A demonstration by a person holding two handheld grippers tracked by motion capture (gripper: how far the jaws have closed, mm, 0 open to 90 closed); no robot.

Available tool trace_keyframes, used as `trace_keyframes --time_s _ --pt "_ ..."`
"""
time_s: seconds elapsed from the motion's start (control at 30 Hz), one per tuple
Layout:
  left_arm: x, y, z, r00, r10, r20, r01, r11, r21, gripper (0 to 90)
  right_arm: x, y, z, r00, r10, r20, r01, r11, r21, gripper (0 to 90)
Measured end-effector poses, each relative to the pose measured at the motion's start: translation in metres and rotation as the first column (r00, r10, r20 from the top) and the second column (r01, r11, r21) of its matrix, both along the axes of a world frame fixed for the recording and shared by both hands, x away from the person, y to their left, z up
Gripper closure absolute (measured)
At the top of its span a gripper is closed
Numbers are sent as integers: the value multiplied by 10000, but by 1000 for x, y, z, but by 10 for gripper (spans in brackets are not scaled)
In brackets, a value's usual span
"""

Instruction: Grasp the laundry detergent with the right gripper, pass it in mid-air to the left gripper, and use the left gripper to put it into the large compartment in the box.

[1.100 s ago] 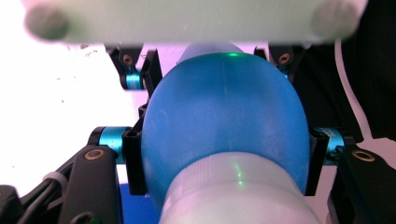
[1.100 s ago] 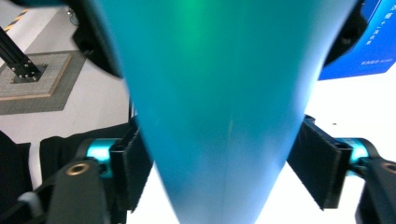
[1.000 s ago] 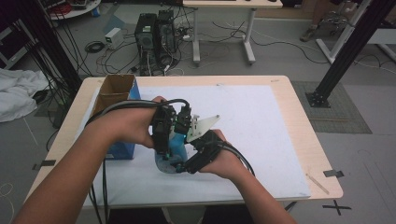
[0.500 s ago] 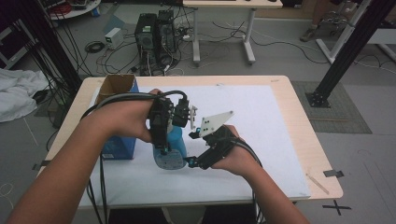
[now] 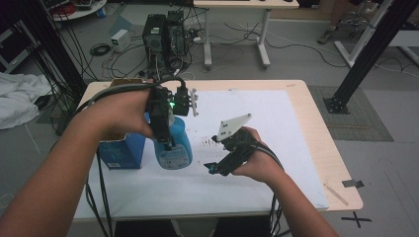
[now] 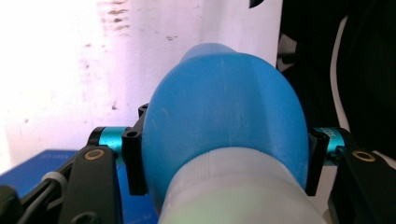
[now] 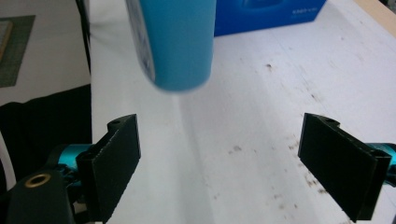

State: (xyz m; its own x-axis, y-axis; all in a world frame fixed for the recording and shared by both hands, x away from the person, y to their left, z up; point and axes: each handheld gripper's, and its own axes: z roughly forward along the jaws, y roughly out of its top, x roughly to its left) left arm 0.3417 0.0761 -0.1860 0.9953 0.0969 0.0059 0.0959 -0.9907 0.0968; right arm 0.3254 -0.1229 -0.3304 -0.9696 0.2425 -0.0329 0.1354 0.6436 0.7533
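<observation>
The pale wooden tabletop (image 5: 316,116) carries a white sheet (image 5: 257,128) over most of its surface, speckled with small dark marks. At the sheet's left edge stands a blue cardboard box (image 5: 121,153) with its top flaps open.

The person's left forearm comes in from the lower left and slants up across the sheet, the hand wrapped over the body of the left claw (image 5: 167,140), which points down with its cable looping back over the wrist. This claw is clamped on a light blue plastic bottle (image 5: 174,145) near its top. In the left gripper view the bottle's (image 6: 224,121) rounded shoulder bulges between the two black jaws, both pressed against its sides. The bottle hangs upright just beside the box, its base lifted clear of the sheet; the right gripper view shows the rounded bottom of the bottle (image 7: 180,46) in the air above the white surface (image 7: 252,121).

The right forearm enters from the lower right, the hand lying low over the sheet and angled left toward the bottle. The right claw (image 5: 213,168) sits near the bottle but apart from it, its grey three-cornered plate tilted upward. Its jaws have just been opening and now stand wide with nothing between them.
</observation>
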Motion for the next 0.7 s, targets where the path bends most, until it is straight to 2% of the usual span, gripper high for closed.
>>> trace_keyframes --time_s 0.1,0.13,0.17,0.3,0.5,0.57,0.63,0.67,0.7 --pt "6 7 10 9975 703 33 -702 9975 -114 378 1 -5 1 9999 -132 5 132 9997 -196 122" --pt "6 7 10 9975 703 33 -702 9975 -114 378 1 -5 1 9999 -132 5 132 9997 -196 122" --pt "10 13 18 9940 1092 44 -1091 9939 -146 378 1 -6 1 9999 -147 21 148 9996 -253 122" --pt "16 22 32 9839 1779 181 -1775 9838 -246 377 2 -11 0 9996 -295 9 295 9983 -510 122" --pt "24 30 50 9697 2403 448 -2405 9706 5 377 3 -13 -3 9993 -383 -24 380 9971 -652 122" --pt "25 31 53 9678 2475 460 -2479 9688 13 377 3 -13 -3 9992 -399 -54 395 9972 -641 122" --pt "28 39 64 9576 2848 431 -2848 9586 -46 378 3 -13 -2 9992 -401 -68 396 9971 -648 122" --pt "30 42 67 9565 2884 444 -2885 9575 -44 377 4 -13 -3 9992 -381 -84 374 9970 -672 122" --pt "32 46 70 9521 3025 452 -3026 9531 -53 377 4 -13 -3 9992 -382 -94 374 9969 -694 122"
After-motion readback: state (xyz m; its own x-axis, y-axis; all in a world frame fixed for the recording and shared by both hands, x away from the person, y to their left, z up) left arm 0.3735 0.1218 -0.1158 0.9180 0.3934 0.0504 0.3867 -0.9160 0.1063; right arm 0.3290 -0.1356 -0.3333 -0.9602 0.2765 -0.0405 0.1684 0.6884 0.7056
